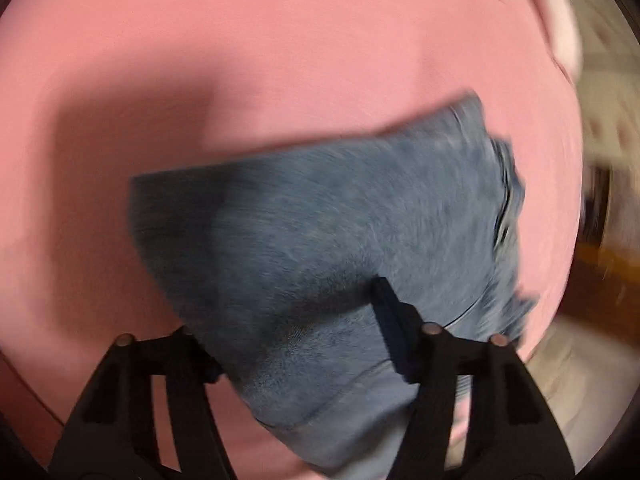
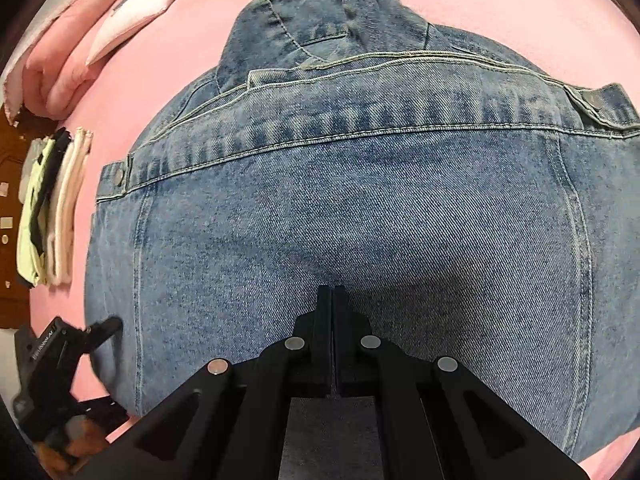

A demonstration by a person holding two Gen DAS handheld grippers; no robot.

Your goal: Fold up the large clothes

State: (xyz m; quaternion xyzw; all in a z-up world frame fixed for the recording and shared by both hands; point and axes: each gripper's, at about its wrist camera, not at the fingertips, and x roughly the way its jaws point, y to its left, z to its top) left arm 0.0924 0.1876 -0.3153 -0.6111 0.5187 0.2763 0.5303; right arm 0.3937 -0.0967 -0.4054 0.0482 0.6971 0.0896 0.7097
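1. Right wrist view looks steeply down on a blue denim jacket (image 2: 360, 184) lying flat, back side up, on a pink bedsheet (image 2: 192, 32).
2. The jacket's collar (image 2: 320, 20) lies at the jacket's far edge, and a stitched band with a metal snap (image 2: 591, 99) at each end crosses the jacket just nearer than the collar.
3. The right gripper (image 2: 333, 292) is over the middle of the jacket's near half, its fingers (image 2: 324, 320) clenched together with nothing between them; their tips are at the cloth, but whether they press it I cannot tell.
4. The left gripper (image 2: 106, 326) appears in this view just beside the jacket's left edge, near the lower corner, with a hand (image 2: 60, 444) under it.
5. Left of the jacket, well apart, a stack of folded clothes (image 2: 52, 208) sits at the sheet's edge; beyond it, past the jacket's collar end, lie a pink quilt (image 2: 68, 52) and a white pillow (image 2: 140, 12).
6. Left wrist view is blurred; the left gripper (image 1: 288, 308) sits over the jacket (image 1: 320, 216), which here reads as a folded blue-grey block on the sheet (image 1: 240, 40).
7. Its fingers (image 1: 390, 308) stand apart, one on the jacket and the other just beside its edge; they are released, and the cloth between them is not visibly pinched.
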